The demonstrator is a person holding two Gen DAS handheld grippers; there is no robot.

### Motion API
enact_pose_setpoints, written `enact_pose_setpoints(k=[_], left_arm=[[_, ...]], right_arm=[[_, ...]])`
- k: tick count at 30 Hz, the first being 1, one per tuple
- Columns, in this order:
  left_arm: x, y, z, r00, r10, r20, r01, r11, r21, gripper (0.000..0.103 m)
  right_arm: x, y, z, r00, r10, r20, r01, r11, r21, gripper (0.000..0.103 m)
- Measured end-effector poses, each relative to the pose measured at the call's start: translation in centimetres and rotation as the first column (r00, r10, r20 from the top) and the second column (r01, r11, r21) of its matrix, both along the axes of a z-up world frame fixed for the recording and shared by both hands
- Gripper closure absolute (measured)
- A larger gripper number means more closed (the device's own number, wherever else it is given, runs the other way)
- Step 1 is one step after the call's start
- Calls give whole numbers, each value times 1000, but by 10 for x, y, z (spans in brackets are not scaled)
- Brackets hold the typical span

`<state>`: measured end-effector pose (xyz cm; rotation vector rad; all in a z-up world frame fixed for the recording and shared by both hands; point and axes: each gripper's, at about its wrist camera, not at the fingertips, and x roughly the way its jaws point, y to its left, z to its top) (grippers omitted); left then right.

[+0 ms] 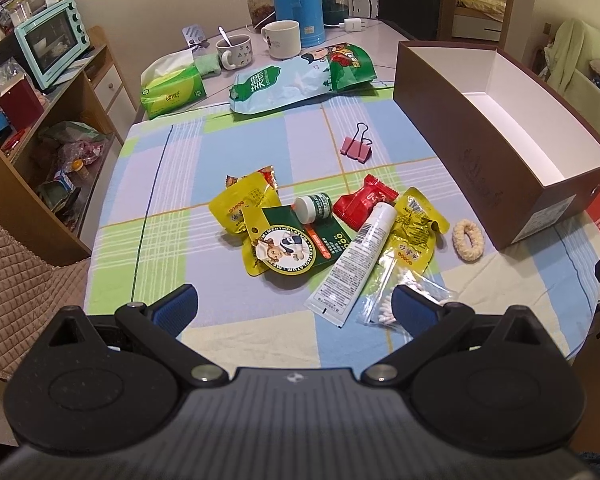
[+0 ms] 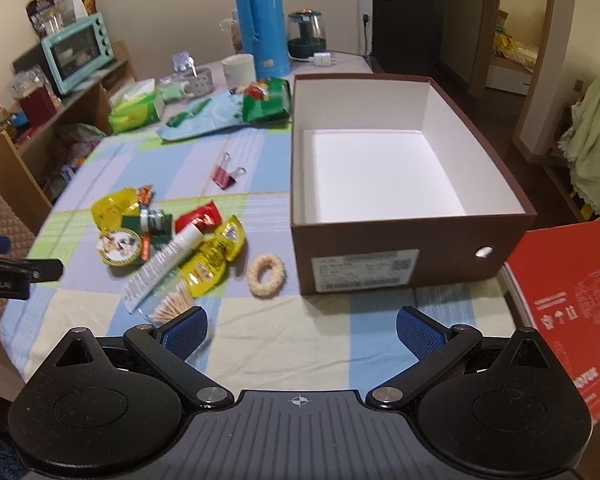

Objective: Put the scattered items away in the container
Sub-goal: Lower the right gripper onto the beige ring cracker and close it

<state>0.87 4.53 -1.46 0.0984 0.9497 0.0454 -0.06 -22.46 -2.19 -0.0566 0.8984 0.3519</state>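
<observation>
A brown cardboard box [image 2: 396, 258] with a white, empty inside stands open on the checked tablecloth; it also shows at the right as box [image 1: 480, 152]. A heap of small items lies left of it: yellow snack packets [image 1: 240, 204], a green Mentholatum card [image 1: 296, 246], a small green jar [image 1: 314, 208], a red candy wrapper [image 1: 366, 202], a white tube [image 1: 354, 258], a bag of cotton swabs [image 1: 400, 294] and a cream hair tie [image 2: 266, 276]. A pink binder clip [image 1: 357, 148] lies apart. My left gripper [image 1: 296, 304] hovers open before the heap. My right gripper [image 2: 302, 330] is open near the box's front.
Behind the cloth lie a large green-blue bag [image 1: 300, 80], a tissue pack [image 1: 172, 90], mugs [image 1: 280, 38] and a blue thermos [image 2: 262, 20]. A red box [image 2: 568, 312] sits at the right table edge. A shelf with a mint toaster oven [image 1: 52, 42] stands to the left.
</observation>
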Motion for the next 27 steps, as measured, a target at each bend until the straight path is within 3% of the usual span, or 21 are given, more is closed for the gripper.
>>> enact_pose_setpoints(k=[5,7,14,18,19,20,21,27], left_arm=[[5,9,-8,1000,-15,-9,14,1000,-9,1],[8,12,-12,1000,-24,-13,24,1000,-5,1],[20,17,-26,997,-73,-37,73,997,-17,2],[26,17,-34,993,-111,-45,110,993,-36,4],[29,17,-36,992,-119,-48,117,992,-37,4],[31,18,-38,991,-126,-51,125,991,-39,5],[33,18,-40,989,-134,-54,132,990,-40,5],[48,17,-48,980,-189,-64,186,982,-39,6]], right_arm=[[1,-1,-3,999,26,21,-28,995,98,0],[3,1,-8,999,33,6,-34,995,95,0],[22,1,-43,985,25,-170,1,989,149,0],[28,5,-51,987,20,-158,4,988,152,1],[29,7,-52,989,26,-147,-5,989,147,7],[30,9,-53,990,33,-137,-13,990,141,30],[33,12,-56,989,46,-138,-26,990,139,39],[42,32,-81,991,77,-108,-69,994,80,41]])
